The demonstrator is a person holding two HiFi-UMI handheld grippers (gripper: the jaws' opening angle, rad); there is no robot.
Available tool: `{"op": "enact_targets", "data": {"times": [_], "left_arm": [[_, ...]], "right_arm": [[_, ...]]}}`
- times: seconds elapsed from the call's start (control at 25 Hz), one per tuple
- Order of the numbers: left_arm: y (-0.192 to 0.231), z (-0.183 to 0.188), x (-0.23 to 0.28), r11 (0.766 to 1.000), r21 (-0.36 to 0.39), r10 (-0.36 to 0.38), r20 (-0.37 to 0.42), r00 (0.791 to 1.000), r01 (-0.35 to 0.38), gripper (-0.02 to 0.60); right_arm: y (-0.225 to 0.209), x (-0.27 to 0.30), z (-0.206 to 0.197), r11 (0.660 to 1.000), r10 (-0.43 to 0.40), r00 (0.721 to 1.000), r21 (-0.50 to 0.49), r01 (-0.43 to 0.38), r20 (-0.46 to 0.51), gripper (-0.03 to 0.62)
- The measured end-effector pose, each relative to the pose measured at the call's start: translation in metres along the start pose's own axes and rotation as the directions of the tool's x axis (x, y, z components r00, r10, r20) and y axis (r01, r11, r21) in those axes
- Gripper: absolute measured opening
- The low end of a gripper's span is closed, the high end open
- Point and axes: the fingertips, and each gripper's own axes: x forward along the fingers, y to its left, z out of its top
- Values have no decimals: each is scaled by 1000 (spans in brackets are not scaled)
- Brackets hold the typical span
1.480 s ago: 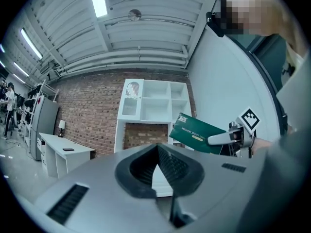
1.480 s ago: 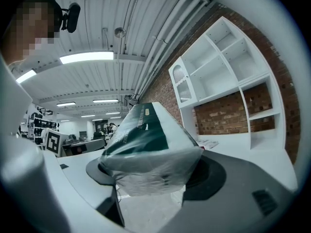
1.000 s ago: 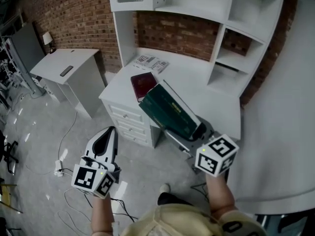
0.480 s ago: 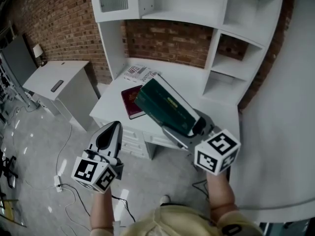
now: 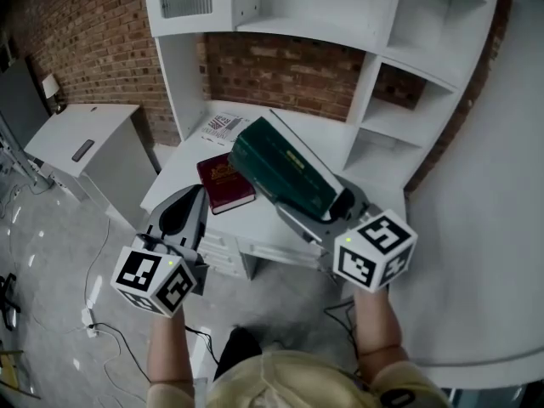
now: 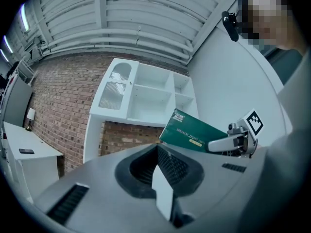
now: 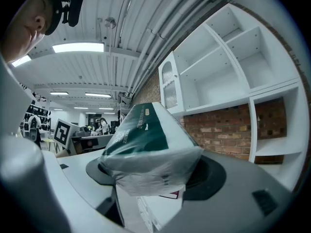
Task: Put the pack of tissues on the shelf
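The shelf looms closer, upper centre; the right gripper pinches the soft, light pack of tissues endwise, left gripper closed, empty.

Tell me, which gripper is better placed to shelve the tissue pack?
Right: the right gripper holds the green tissue pack, raised toward the shelf; the left gripper is shut, empty.

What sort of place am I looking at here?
Likely a lab or workshop staged as a study: a white desk with shelf unit against a brick wall, and loose cables on the grey floor.
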Motion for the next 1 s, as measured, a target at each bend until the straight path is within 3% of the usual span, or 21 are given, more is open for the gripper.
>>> {"op": "enact_targets", "data": {"times": [0.16,0.32,0.6,1.0], "left_arm": [[11,14,26,999,20,-34,16,999,34,2],[24,25,62,993,42,-115,47,992,113,2],[73,53,121,977,72,-206,74,976,201,2],[105,75,196,928,146,-356,74,932,343,2]], "right_arm": [[-13,12,19,999,-35,999,-29,36,17,354],[-37,29,37,992,-108,993,-61,110,41,354],[-71,79,64,977,-199,979,-69,201,33,354],[-114,125,92,945,-316,949,-96,314,-5,354]]}}
